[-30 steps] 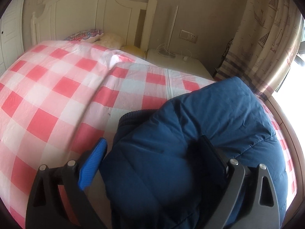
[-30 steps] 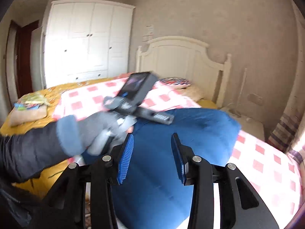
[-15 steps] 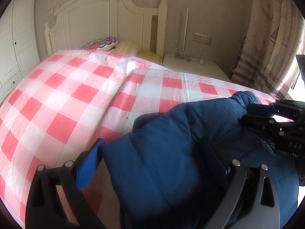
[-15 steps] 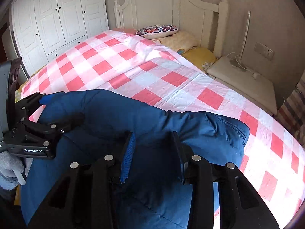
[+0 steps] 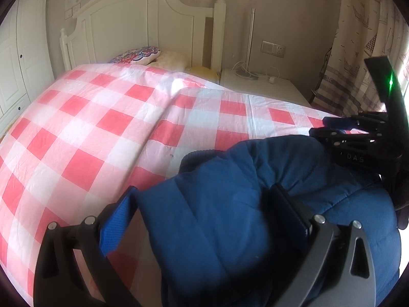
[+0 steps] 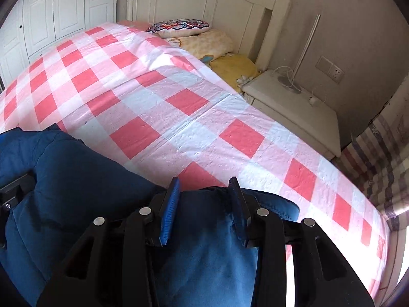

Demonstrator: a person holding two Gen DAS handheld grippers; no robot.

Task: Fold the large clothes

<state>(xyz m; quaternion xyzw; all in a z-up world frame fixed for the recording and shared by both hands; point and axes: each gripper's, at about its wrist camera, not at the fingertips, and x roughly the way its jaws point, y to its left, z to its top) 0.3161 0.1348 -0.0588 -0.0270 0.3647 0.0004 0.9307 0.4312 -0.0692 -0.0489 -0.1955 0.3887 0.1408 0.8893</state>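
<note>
The jacket (image 5: 230, 230) is running off the bottom edge in both views, and its padding is covering the lower inner face of the left hand-held gripper (image 5: 204, 220). Beside the jacket, the right hand-held gripper (image 6: 204, 209) is being cut by the left view's right edge. Behind the jacket, the bed (image 6: 179, 117) is hiding the headboard's (image 5: 143, 25) base.

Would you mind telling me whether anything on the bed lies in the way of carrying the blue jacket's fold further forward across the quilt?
Nothing visible does. Both the left gripper and the right gripper already have the blue jacket between their fingers, and the checked quilt ahead is bare up to the pillows by the headboard.
</note>
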